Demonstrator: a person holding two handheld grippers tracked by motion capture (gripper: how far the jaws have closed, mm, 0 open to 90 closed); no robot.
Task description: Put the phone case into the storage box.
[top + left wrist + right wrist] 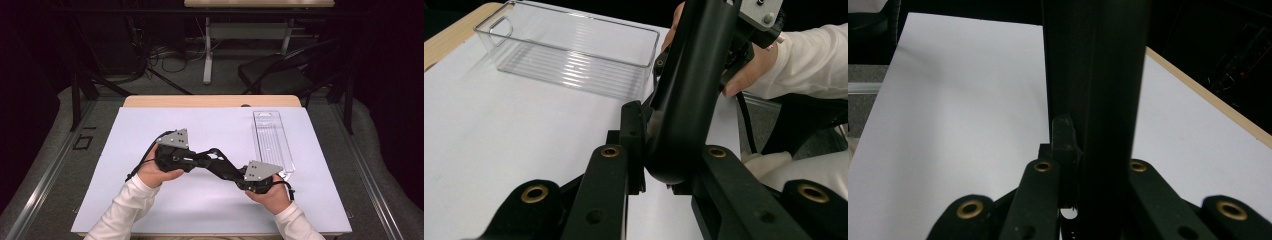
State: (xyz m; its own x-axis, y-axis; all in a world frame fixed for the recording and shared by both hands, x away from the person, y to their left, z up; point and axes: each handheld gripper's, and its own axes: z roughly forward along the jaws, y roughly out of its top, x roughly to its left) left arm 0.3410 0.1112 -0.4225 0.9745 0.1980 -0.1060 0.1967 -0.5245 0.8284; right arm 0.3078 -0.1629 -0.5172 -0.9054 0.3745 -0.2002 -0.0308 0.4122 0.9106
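A curved black tube (pixel 218 162) is held above the white mat (pixel 125 200), clamped at one end by the left gripper (pixel 197 159) and at the other by the right gripper (pixel 239 179). Both grips should probably be kept level so nothing gets twisted. The clear bin (pixel 272 140) is parked off to the right.

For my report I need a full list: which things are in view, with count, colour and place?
glossy black curved bar: 1, black, between both grippers
clear plastic bin: 1, transparent, far right on the sheet, empty
white sheet: 1, white, covering the table
wooden table: 1, light brown, beneath it
black chair: 1, black, behind the table
left gripper: 1, black, shut on the bar
right gripper: 1, black, shut on the bar
left hand, right hand: 2, white-sleeved, holding the grippers
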